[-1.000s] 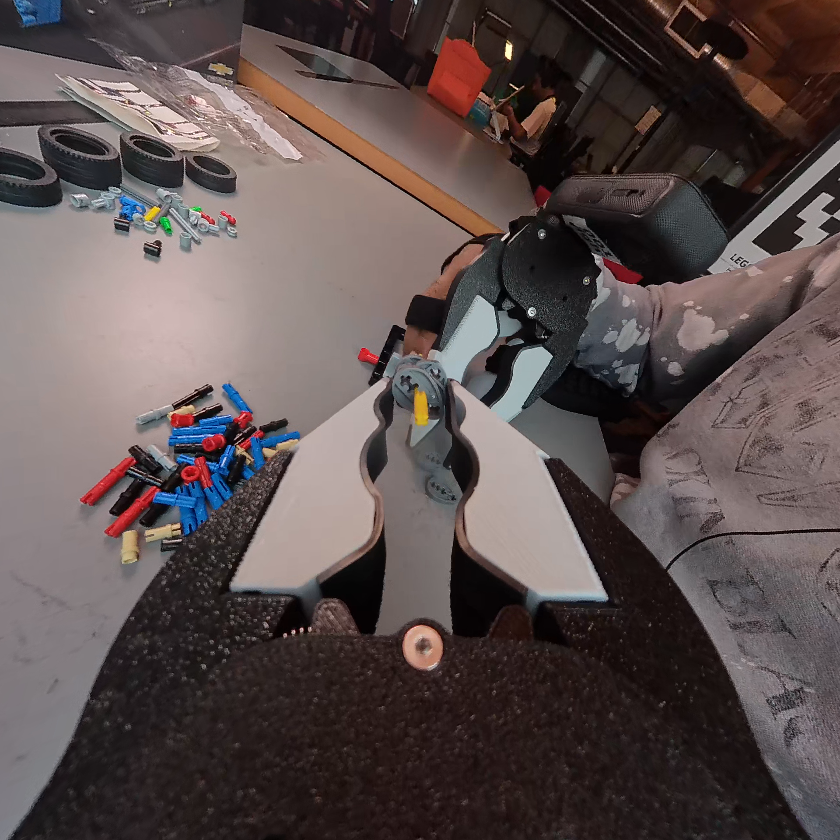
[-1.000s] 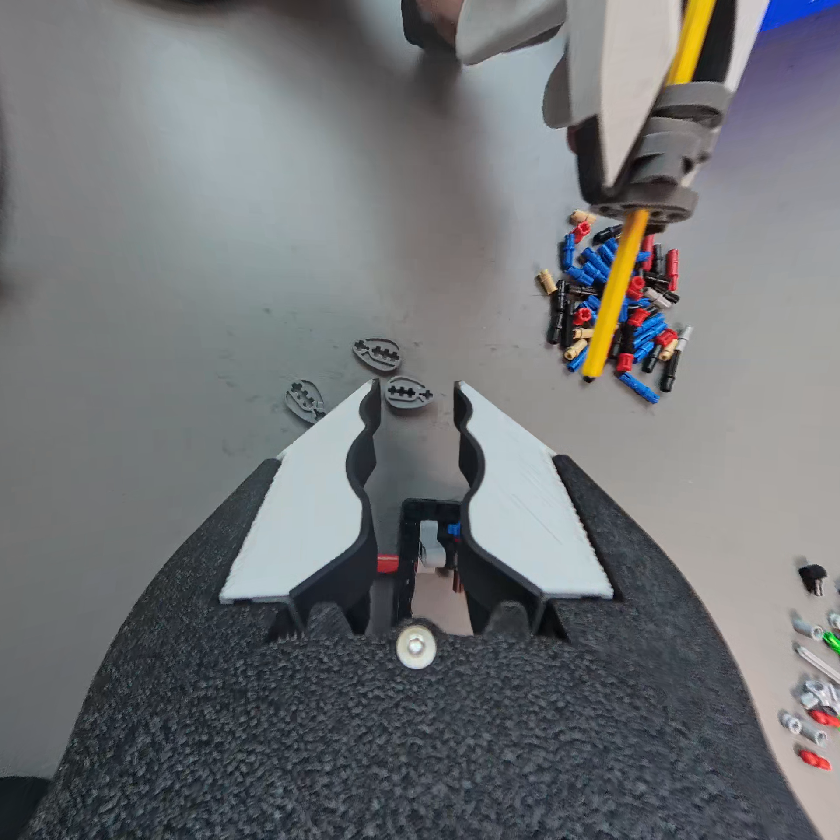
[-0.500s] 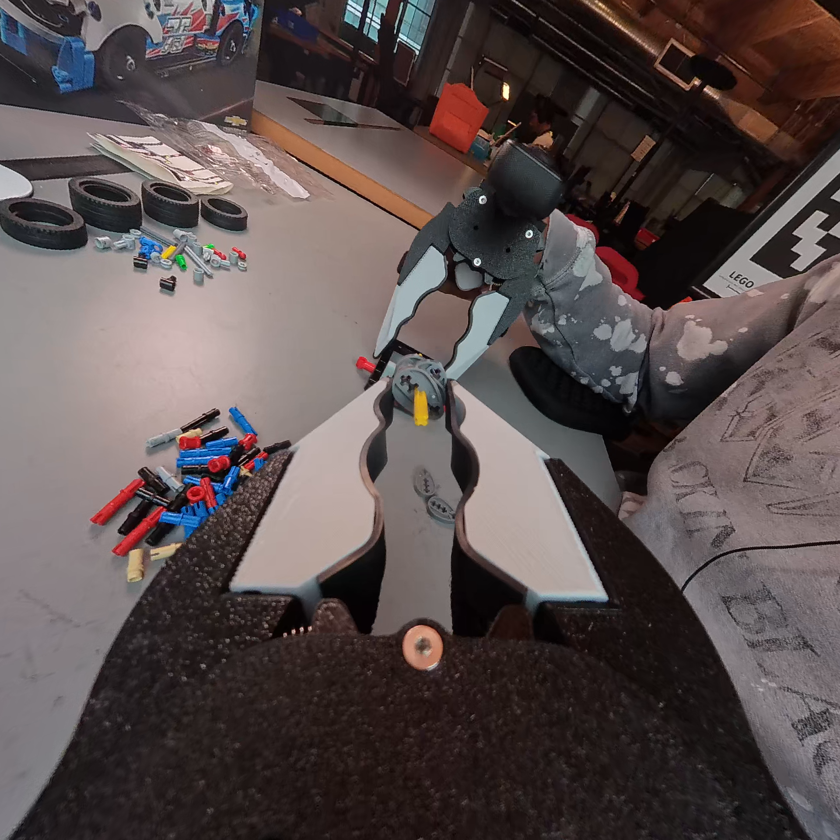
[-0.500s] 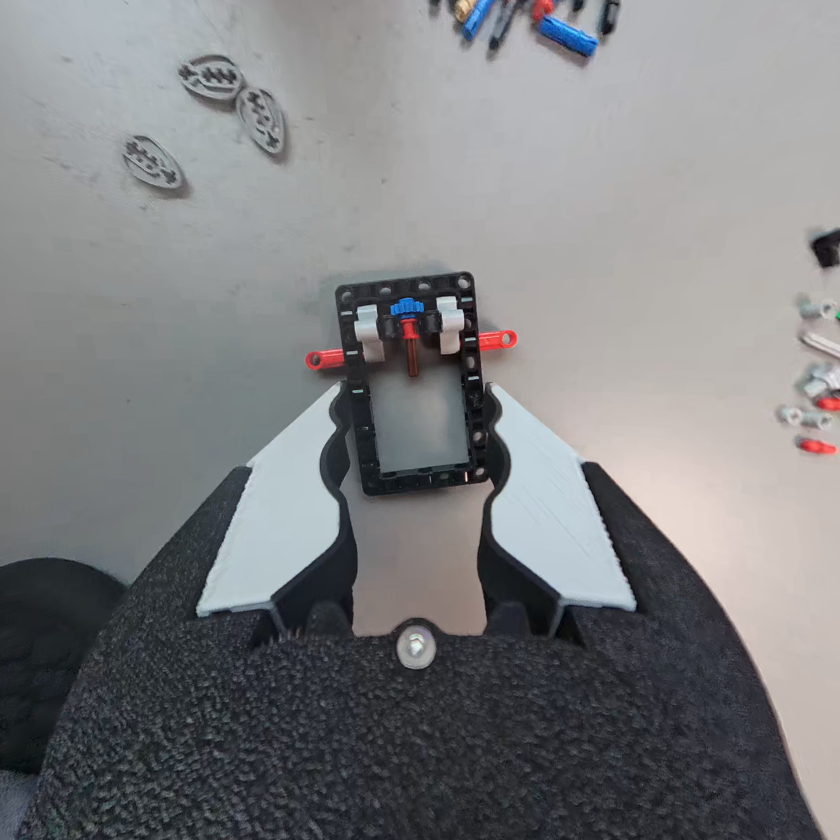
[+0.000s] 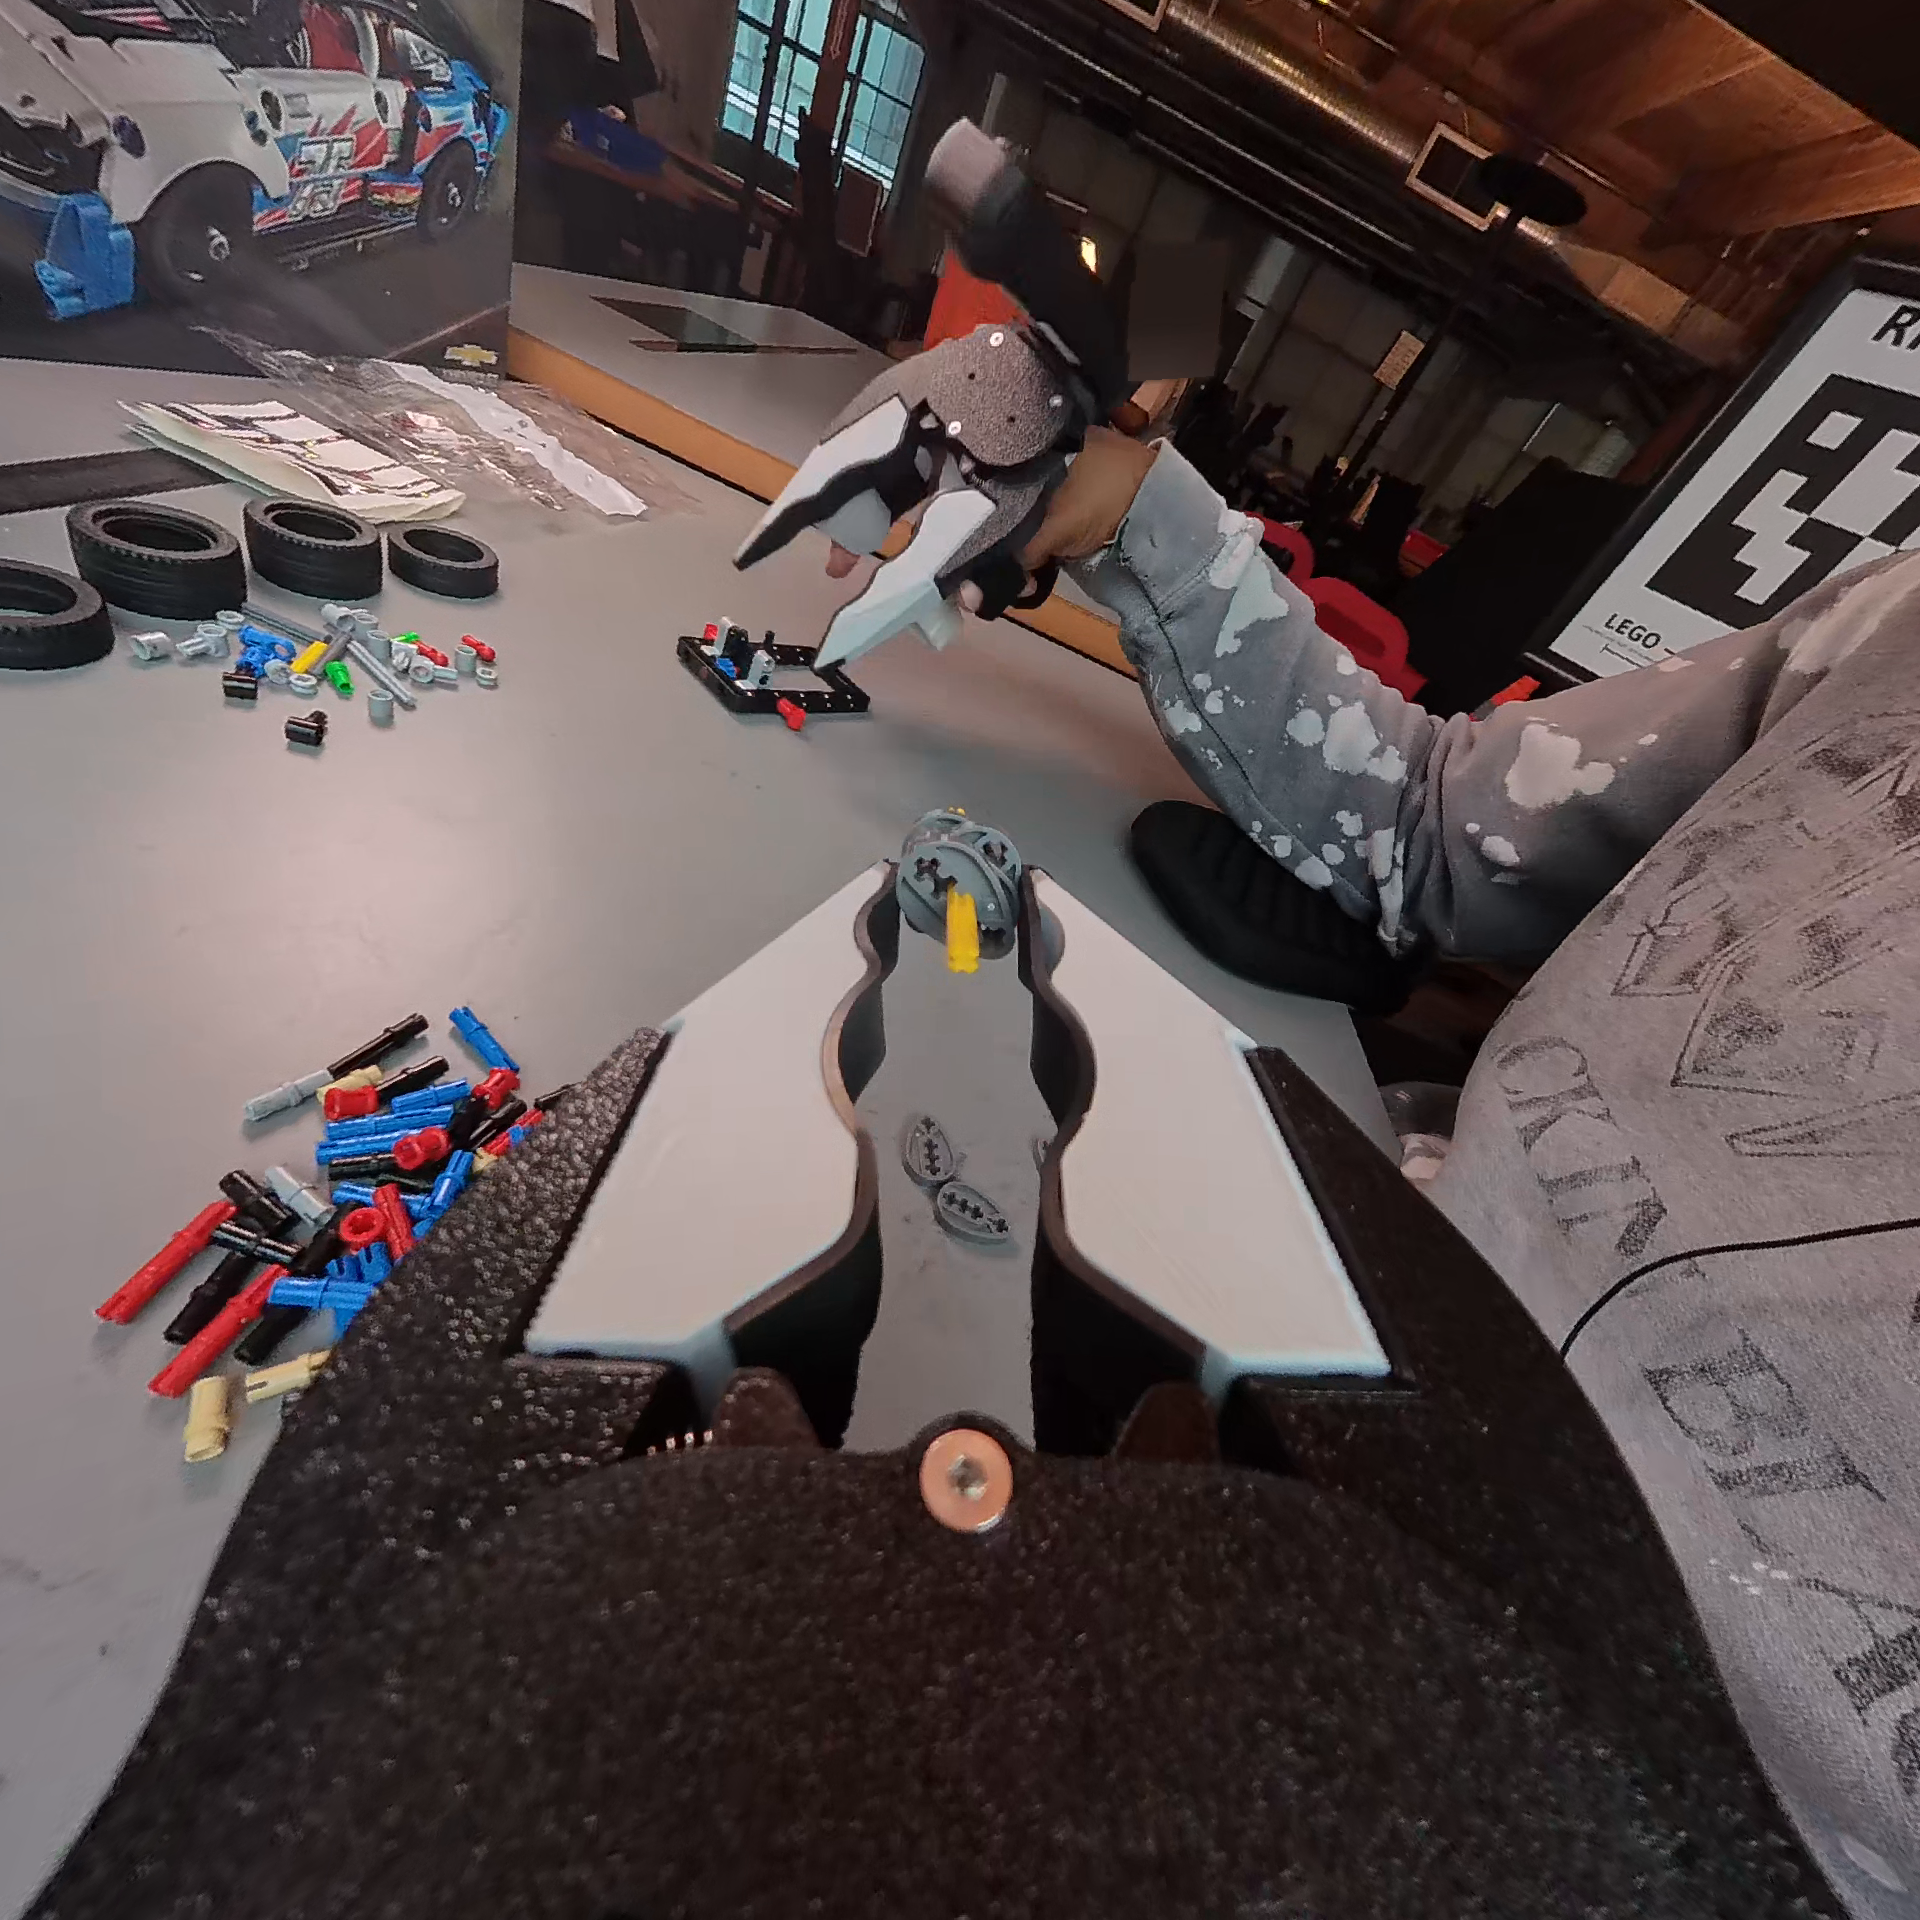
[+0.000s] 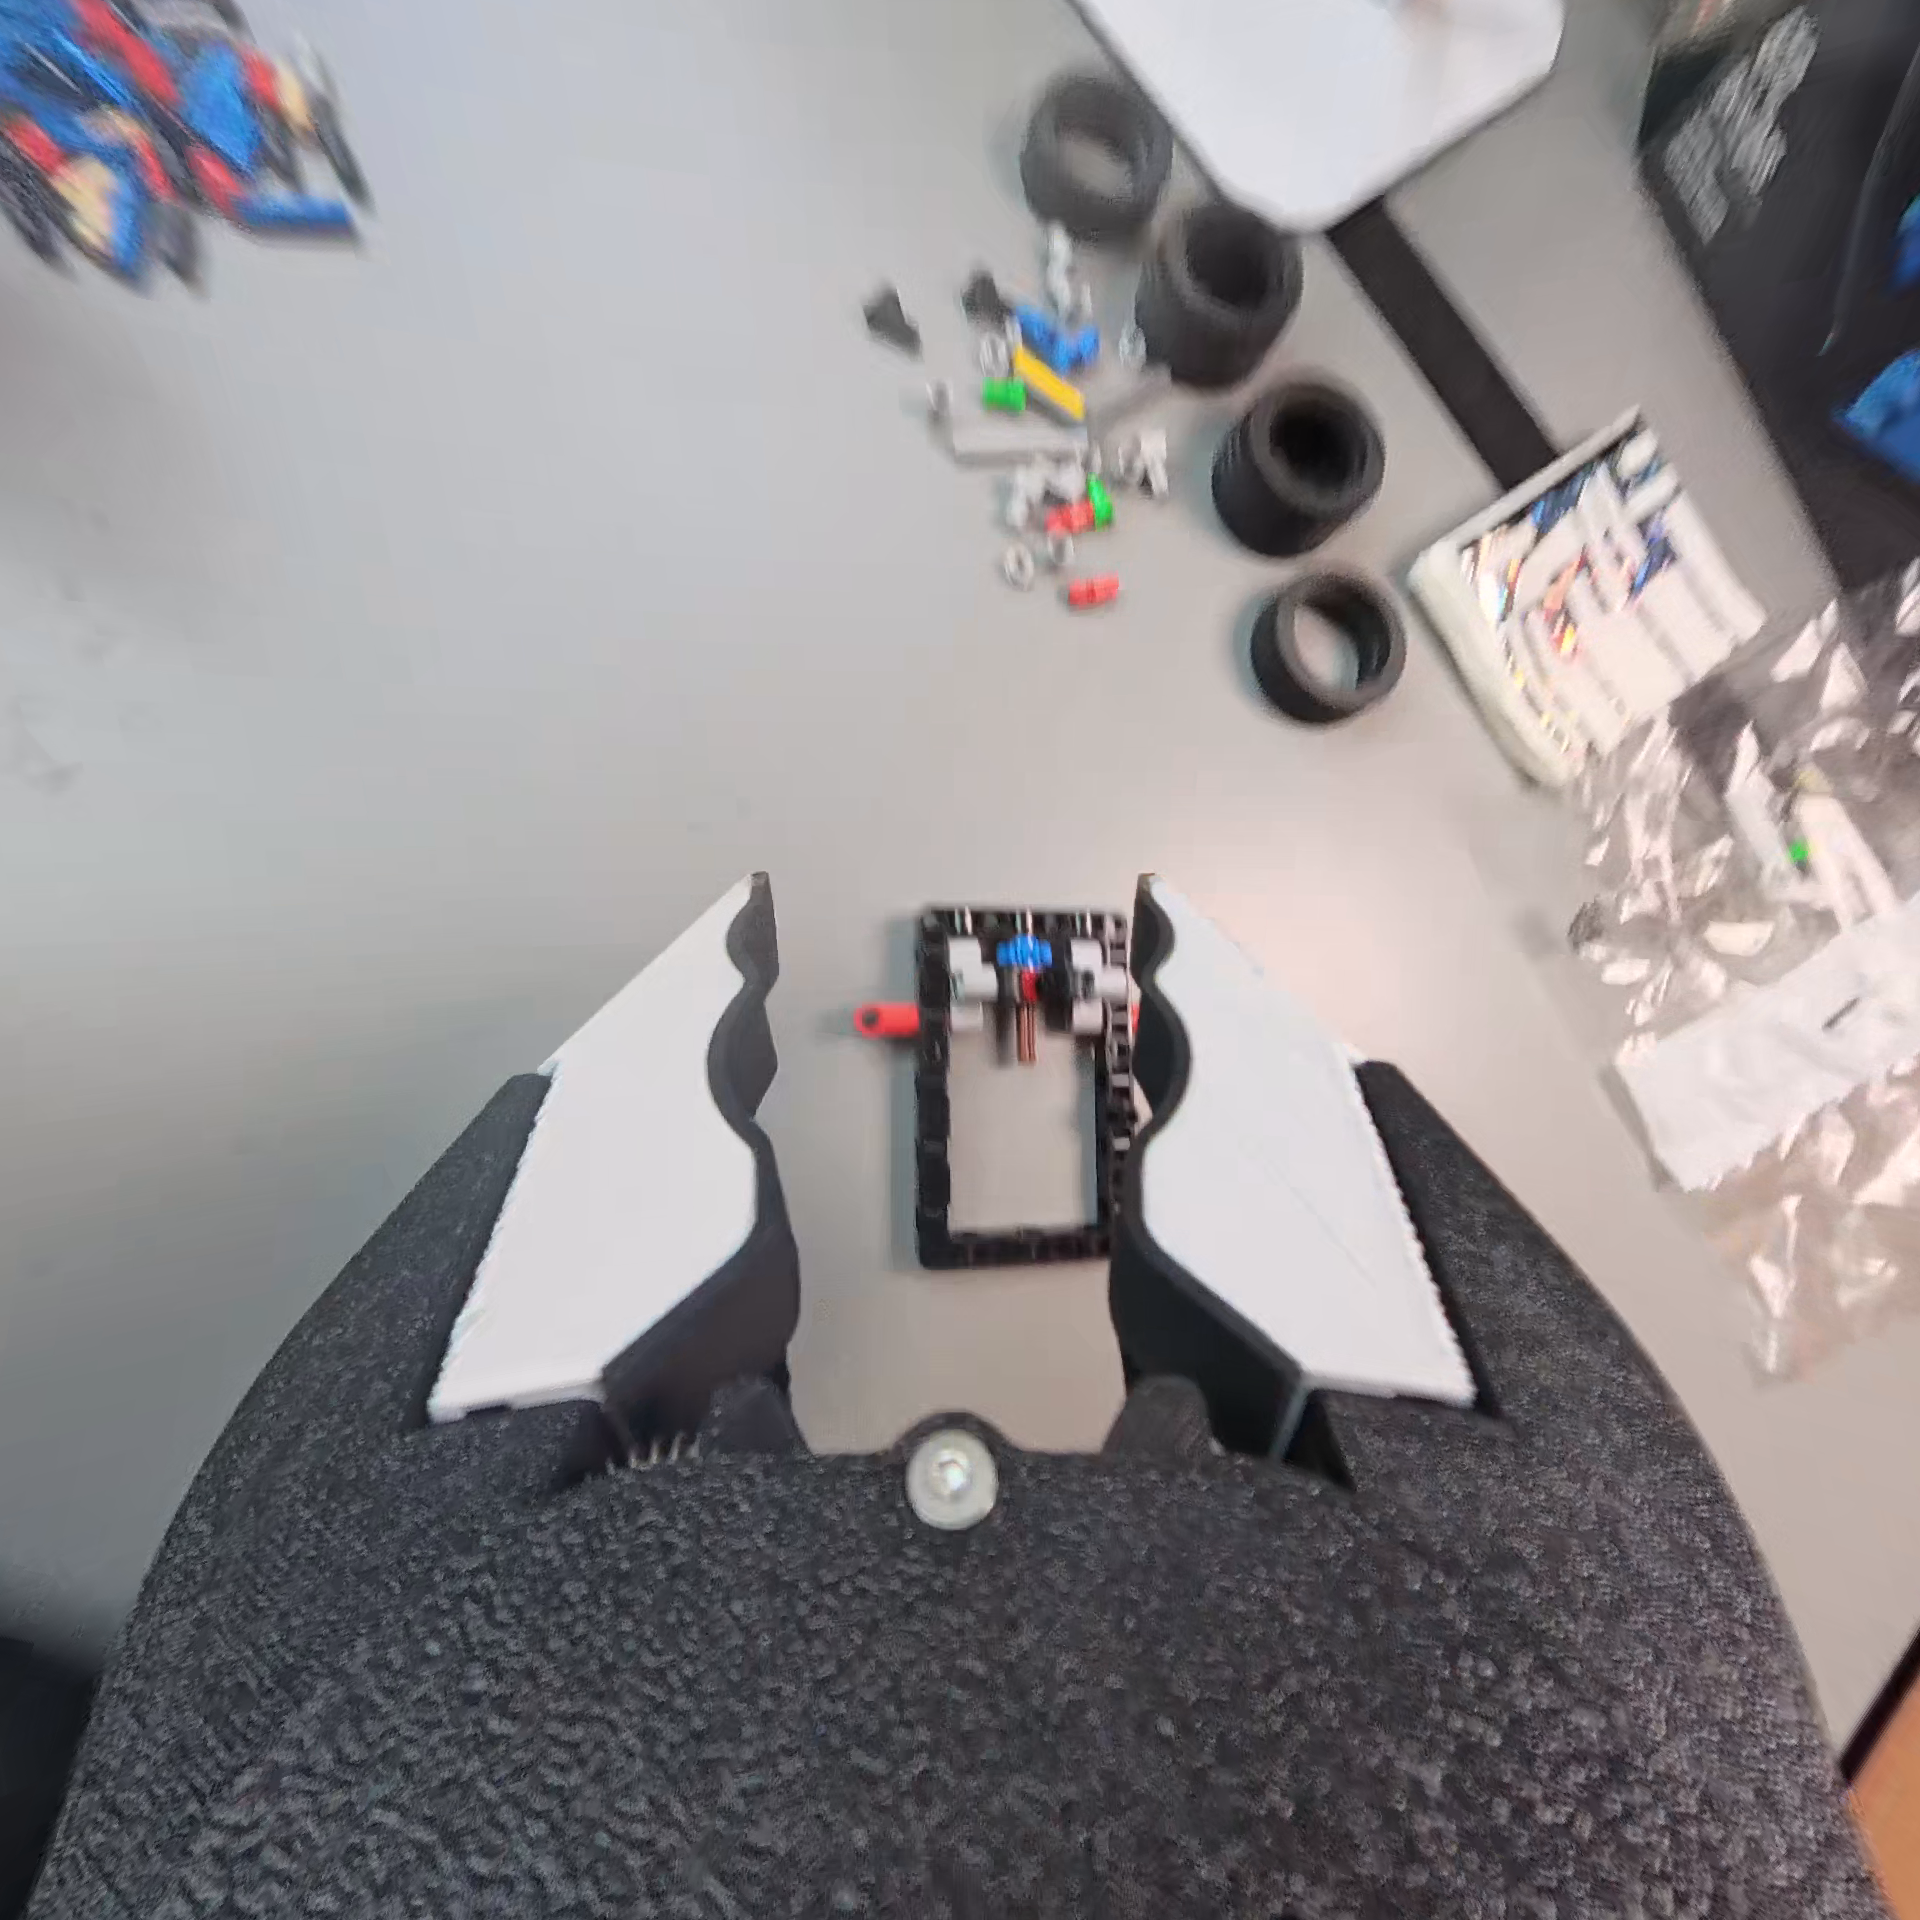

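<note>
Grey tabletop [image 5: 582, 852] is spread with four black rubber tyres [image 5: 156, 540] at far left. Raised above a black rectangular brick frame [image 6: 1023, 1091], the right gripper [image 6: 951, 894] is held wide open and empty. A small grey geared hub on a yellow axle [image 5: 958, 883] is pinched by the left gripper [image 5: 956, 883].

The table [image 5: 582, 831] is plain grey. At ten o'clock lie black tyres [image 5: 312, 545]; at eight o'clock a heap of pins [image 5: 343, 1174] in blue, red, black and tan. A grey gear part [image 5: 951, 883] carries a yellow axle [image 5: 961, 930]. The black frame [image 6: 1023, 1091] bears blue, red and white bits. The sleeve [image 5: 1299, 717] is grey with pale splashes.
</note>
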Tool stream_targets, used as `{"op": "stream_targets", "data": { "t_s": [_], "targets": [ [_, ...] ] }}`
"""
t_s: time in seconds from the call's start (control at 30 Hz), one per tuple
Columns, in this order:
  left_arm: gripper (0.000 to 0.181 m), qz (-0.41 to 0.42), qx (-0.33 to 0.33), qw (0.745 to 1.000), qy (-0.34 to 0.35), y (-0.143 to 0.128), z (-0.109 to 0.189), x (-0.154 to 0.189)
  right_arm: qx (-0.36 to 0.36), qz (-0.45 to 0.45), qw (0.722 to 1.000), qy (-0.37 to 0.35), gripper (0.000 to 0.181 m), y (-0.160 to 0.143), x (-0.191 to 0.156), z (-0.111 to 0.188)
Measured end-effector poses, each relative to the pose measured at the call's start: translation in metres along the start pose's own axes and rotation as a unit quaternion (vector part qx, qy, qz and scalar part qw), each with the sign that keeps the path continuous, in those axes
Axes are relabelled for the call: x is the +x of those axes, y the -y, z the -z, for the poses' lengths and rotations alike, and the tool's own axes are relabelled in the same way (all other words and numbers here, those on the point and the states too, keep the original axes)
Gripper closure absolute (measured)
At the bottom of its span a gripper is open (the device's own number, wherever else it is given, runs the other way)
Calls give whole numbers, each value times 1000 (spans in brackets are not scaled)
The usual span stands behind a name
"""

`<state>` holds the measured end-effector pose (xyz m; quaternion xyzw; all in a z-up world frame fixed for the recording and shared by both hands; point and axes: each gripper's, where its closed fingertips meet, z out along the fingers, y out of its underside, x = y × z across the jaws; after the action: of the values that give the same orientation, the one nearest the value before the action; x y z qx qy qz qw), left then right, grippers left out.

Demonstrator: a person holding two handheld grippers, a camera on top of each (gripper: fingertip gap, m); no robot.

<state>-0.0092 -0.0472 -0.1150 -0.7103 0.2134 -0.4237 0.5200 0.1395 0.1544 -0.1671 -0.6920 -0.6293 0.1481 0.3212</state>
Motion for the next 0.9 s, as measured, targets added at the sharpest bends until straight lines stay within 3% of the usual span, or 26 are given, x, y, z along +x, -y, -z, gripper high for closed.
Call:
{"op": "stream_targets", "data": {
  "t_s": [0.07,0.17,0.23,0.33,0.43,0.53,0.7,0.8,0.9],
  "targets": [
    [160,2,6,1000,-7,2,-1,2,110,56,992,16,114,53,-29,12],
    [159,16,23,999,-32,6,-3,9,245,132,954,110,118,116,-110,30],
    [160,38,37,997,-49,9,-3,12,288,190,929,137,119,138,-157,33],
    [160,64,48,994,-75,12,-2,19,323,263,901,118,123,155,-201,27],
    [160,80,53,990,-100,13,-4,27,349,292,886,89,133,164,-219,21],
    [160,96,50,987,-119,12,-7,33,367,309,873,80,156,164,-226,20],
    [160,144,52,976,-154,12,-7,37,369,295,876,95,158,163,-227,19],
    [155,162,72,973,-151,19,0,30,364,287,881,99,158,161,-222,19],
    [162,160,63,975,-140,17,1,27,356,291,882,98,158,159,-223,16]
  ]
}}
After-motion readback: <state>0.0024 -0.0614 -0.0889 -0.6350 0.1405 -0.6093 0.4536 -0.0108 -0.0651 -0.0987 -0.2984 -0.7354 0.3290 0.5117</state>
